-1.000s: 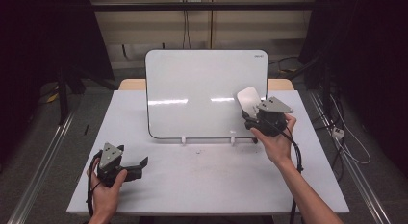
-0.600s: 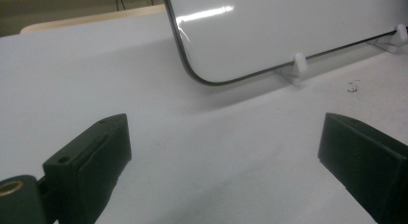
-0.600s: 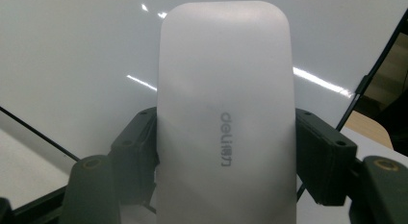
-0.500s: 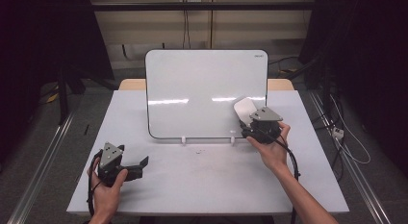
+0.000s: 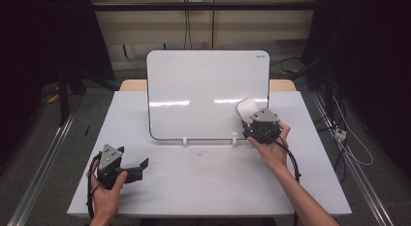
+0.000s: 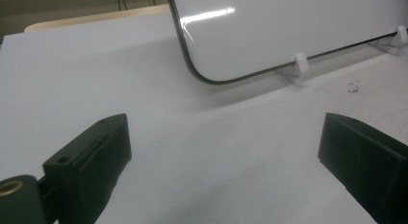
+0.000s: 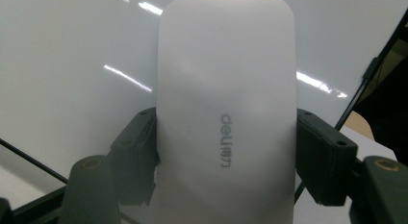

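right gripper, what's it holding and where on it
The right gripper is shut on a white eraser, clamped across its long sides at the lower part. The left gripper holds nothing.

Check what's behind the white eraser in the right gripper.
The whiteboard face, blank with glare streaks, lies behind the eraser held by the right gripper. The patch it covers is hidden.

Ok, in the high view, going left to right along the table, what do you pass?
Left gripper, jaws open and empty, then the whiteboard standing on its clips, then the right gripper clamped on the white eraser at the board's lower right corner.
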Tool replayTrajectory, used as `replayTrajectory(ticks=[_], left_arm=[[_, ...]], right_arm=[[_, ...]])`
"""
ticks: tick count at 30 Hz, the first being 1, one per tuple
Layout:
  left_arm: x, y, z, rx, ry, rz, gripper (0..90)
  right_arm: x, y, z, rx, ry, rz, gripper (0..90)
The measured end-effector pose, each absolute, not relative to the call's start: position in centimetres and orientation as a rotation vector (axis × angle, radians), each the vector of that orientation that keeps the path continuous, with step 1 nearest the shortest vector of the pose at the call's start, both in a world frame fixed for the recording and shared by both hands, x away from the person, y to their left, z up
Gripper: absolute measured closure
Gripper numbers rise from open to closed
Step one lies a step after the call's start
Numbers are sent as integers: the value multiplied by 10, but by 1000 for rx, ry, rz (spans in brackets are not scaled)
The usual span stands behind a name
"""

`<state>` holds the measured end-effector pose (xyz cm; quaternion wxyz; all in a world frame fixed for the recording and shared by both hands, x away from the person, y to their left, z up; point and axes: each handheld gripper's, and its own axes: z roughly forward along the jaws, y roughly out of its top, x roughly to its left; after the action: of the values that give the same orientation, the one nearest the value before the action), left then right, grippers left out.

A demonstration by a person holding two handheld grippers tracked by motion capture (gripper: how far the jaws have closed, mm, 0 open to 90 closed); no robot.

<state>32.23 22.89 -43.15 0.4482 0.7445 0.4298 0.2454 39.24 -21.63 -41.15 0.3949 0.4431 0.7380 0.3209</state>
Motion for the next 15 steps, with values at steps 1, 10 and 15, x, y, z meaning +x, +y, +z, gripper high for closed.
replayTrajectory(ticks=[1,10,15], left_arm=[[322,228,-432,1841,1063,602,44],[325,230,-432,1839,1058,589,44],[325,232,-432,1836,1061,591,44]], right_arm=[[392,-216,-412,1125,1871,815,314],[392,-222,-410,1158,1890,861,276],[392,-227,-409,1206,1909,914,183]])
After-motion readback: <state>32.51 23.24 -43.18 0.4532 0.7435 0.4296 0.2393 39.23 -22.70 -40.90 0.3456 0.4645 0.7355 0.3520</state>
